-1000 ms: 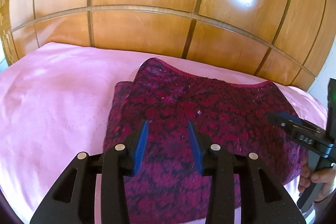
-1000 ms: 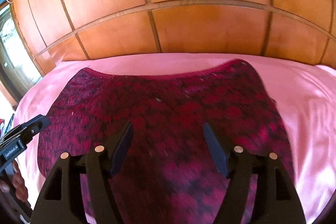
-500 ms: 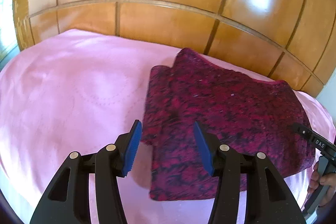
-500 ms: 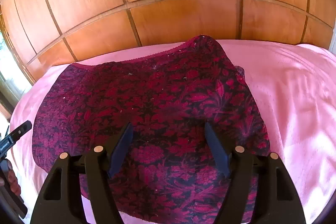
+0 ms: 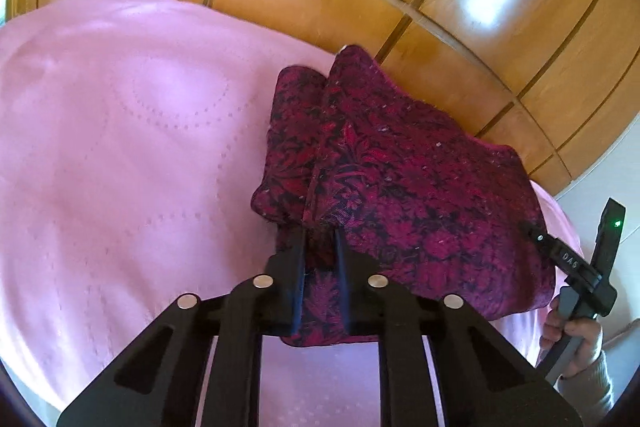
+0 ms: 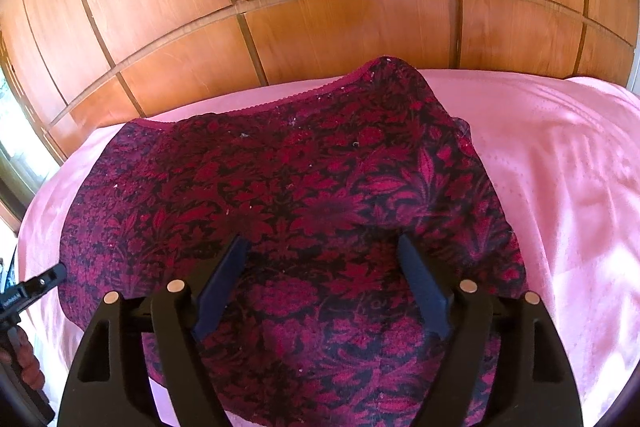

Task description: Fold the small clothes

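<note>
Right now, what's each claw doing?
Left claw: closing on an edge of the red garment.
Right claw: opening, above the garment, holding nothing.

Left gripper (image 5: 320, 239) jaws closing — right gripper (image 6: 324, 247) jaws opening.

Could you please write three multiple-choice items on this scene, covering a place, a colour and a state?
1. The dark red floral knit garment lies on:
A. a pink bedspread
B. a wooden floor
C. a grey chair

2. The panelled wall behind is:
A. white
B. orange-brown
C. green

3. The right claw is:
A. clamped on cloth
B. open above the garment
C. out of sight

Answers: 1 A, pink cloth surrounds the garment; 2 B, glossy wood panels; 3 B, blue pads spread wide, gripping nothing.
</note>
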### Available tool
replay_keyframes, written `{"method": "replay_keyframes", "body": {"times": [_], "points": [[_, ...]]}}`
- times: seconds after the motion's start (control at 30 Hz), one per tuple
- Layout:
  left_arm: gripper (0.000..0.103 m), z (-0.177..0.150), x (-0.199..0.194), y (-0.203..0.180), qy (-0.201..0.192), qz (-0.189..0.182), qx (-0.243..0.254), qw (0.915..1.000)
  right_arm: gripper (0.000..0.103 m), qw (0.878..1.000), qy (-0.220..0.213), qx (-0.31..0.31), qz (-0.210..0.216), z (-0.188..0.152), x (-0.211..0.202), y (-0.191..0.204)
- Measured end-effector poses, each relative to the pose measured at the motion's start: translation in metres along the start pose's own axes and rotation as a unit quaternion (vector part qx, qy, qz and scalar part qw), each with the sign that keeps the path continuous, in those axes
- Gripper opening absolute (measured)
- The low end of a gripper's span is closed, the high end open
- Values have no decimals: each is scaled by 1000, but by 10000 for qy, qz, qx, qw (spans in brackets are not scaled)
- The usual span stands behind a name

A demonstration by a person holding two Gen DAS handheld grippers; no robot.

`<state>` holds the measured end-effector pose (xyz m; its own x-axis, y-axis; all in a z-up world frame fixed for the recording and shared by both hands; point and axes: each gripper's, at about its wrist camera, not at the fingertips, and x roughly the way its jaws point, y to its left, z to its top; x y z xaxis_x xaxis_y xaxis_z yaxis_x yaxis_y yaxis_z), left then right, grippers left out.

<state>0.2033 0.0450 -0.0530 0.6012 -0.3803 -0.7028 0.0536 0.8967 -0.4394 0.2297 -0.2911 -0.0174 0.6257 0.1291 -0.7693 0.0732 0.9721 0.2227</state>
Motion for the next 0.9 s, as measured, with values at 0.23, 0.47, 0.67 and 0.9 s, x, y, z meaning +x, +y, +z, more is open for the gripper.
{"method": "replay_keyframes", "body": {"times": [0.23, 0.47, 0.67, 0.9], "points": [[14, -8, 14, 21, 180, -221, -631, 9976, 79, 9997, 42, 189, 147, 5, -2, -10], [28, 0, -27, 0, -404, 97, -198, 9989, 79, 9970, -300, 656, 279, 5, -43, -44], [28, 3, -38, -30, -636, 92, 383, 9972, 70, 9940, -262, 1056, 112, -16, -61, -83], [28, 4, -1, -53, -187, 281, 817, 9961, 19, 9952, 116, 966, -122, -38, -43, -93]]}}
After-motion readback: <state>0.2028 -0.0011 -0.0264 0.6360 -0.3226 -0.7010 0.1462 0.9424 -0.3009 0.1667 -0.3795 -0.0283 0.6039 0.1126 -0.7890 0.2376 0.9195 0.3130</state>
